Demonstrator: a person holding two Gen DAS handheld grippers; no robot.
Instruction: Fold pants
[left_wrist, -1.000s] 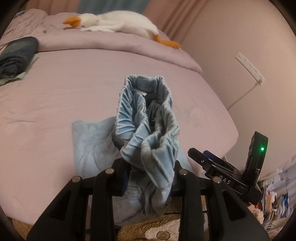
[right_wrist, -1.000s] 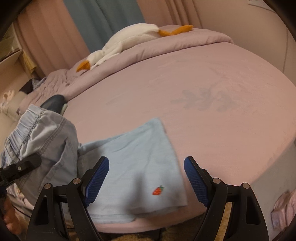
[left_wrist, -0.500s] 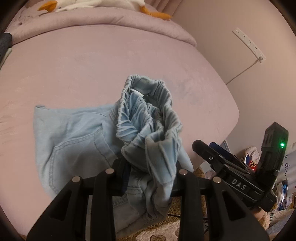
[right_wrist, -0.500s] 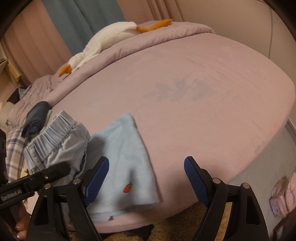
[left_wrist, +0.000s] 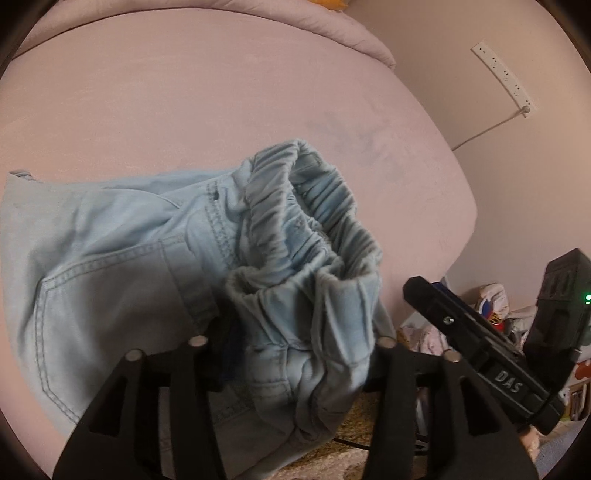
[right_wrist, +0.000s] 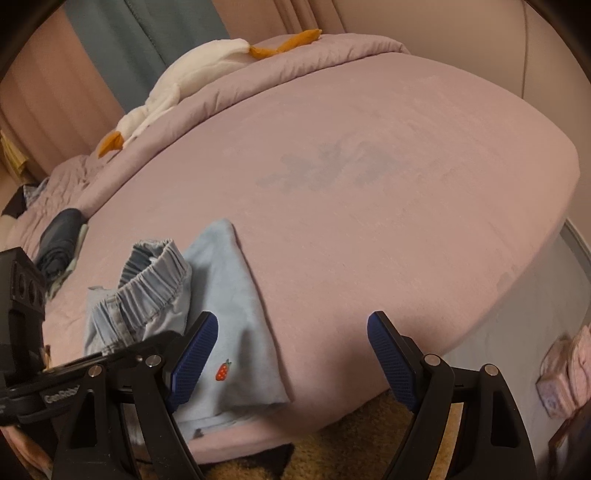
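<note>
Light blue denim pants (left_wrist: 110, 258) lie on the pink bed (left_wrist: 221, 92) near its front edge. Their gathered elastic waistband (left_wrist: 306, 221) stands bunched up between the fingers of my left gripper (left_wrist: 291, 339). Its jaws are opening; the cloth sits loose between them and hides the pads. In the right wrist view the folded pants (right_wrist: 236, 295) show a small strawberry patch (right_wrist: 222, 370). My right gripper (right_wrist: 291, 321) hovers open over the bed's front edge, right of the waistband (right_wrist: 155, 284), with nothing between its blue pads (right_wrist: 192, 358).
A white plush goose (right_wrist: 192, 77) lies on the rolled duvet (right_wrist: 332, 51) at the far side. A dark folded garment (right_wrist: 59, 240) sits at the left of the bed. A power strip (left_wrist: 502, 77) hangs on the wall. A tan rug (right_wrist: 351, 443) covers the floor below.
My left gripper came down toward the bed with the waistband, so more of the pants now lies flat. Its fingers stand wider apart than before. The right gripper stays open.
</note>
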